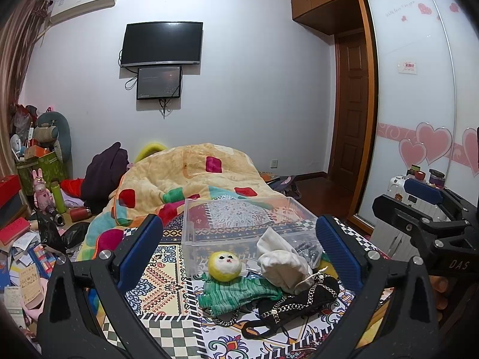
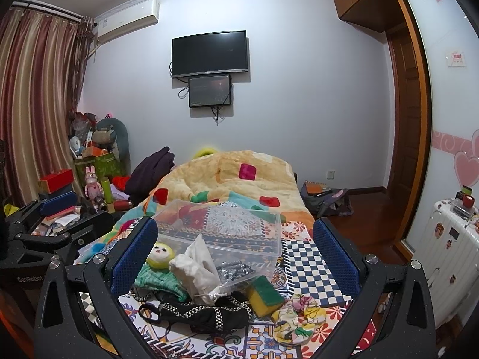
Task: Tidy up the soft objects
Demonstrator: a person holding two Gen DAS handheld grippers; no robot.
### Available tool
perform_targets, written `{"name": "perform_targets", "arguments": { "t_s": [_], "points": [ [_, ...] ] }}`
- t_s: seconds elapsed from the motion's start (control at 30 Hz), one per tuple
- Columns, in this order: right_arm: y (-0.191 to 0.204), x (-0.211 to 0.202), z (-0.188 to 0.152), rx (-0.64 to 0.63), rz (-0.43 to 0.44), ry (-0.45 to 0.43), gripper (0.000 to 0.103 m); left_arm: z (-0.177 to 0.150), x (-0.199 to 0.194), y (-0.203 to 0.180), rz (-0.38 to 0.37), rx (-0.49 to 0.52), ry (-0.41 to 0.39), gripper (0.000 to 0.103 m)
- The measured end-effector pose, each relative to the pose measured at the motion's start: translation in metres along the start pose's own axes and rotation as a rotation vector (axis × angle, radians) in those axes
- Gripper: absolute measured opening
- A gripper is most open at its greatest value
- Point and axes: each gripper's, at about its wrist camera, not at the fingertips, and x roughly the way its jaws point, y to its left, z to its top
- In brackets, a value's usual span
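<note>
- Nearest our left gripper [image 1: 236, 239] lie a black chain-trimmed bag [image 1: 296, 302], a green knitted cloth [image 1: 236, 294] and a yellow-and-white plush head with a painted face [image 1: 225, 264], all touching in one heap on the patterned bedspread [image 1: 167, 269].
- Writing we can read: "DAS" in pale letters on the right gripper's body at the edge of the left view, and "GenRobot" on the left gripper's body at the edge of the right view; the card on the wardrobe door [image 1: 407, 67] is too small to read.
- Against the heap stands a clear plastic bin [image 1: 239, 218], its near wall touching a white drawstring pouch [image 1: 283, 264].
- From the right view we see a yellow-and-green sponge [image 2: 265, 294] just beside the bag, and a floral scrunchie [image 2: 299, 318] nearer the bed's right edge, apart from the heap.
- Open bedspread lies left of the bin; a rumpled quilt [image 1: 191, 179] closes off the far side.
- Our left gripper's blue pads [image 1: 140, 239] stand wide apart, hovering over the heap and grasping nothing.
- Our right gripper [image 2: 235, 245] is likewise spread wide, touching nothing.
</note>
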Motion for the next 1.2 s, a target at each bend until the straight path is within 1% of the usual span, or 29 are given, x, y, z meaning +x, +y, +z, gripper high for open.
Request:
{"name": "perform_targets", "arguments": {
  "t_s": [1.2],
  "points": [
    [0.0036, -0.0006, -0.0005, 0.003, 0.013, -0.005, 0.103, 0.0003, -0.0021, -0.0028, -0.003, 0.006, 0.003, 0.103]
  ]
}}
